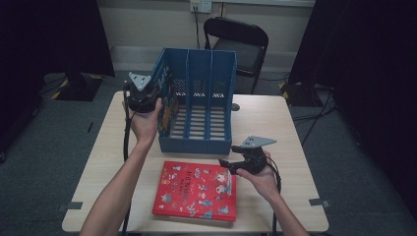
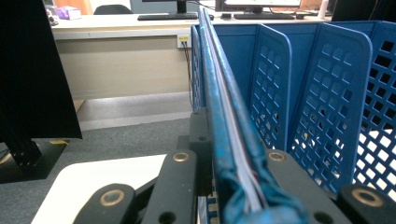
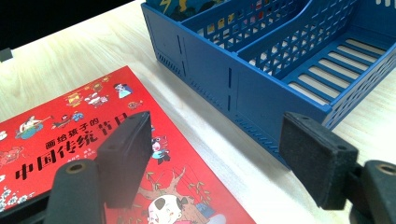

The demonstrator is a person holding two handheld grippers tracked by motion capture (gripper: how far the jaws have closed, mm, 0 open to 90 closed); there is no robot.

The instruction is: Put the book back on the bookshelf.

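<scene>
Left gripper (image 1: 143, 96) is up at the left wall of the blue file rack (image 1: 196, 98), and its jaws are clamped tight on a blue book (image 1: 164, 105) that stands upright in the rack's leftmost compartment; from the left gripper view the book's edge (image 2: 229, 140) runs straight up between the two black jaws, white pages showing between the covers; the perforated blue dividers (image 2: 273, 84) stand just to its right. The book's illustrated cover faces into the rack and leans close against that left wall.

Over on the other side, the right gripper (image 1: 231, 164) hovers low above the top right corner of a red picture book (image 1: 196, 191); its jaws are apart with nothing between them; in the right gripper view the left pad (image 3: 123, 156) hangs over the red cover (image 3: 70, 140) and the right pad (image 3: 313, 158) over bare wood in front of the rack's low front wall (image 3: 224, 88). The red book lies flat, cover up, on the tabletop (image 1: 290, 128), just in front of the rack and apart from it; the rack's middle and right compartments show their slatted floor. Behind the tabletop stands a black chair (image 1: 238, 44).
</scene>
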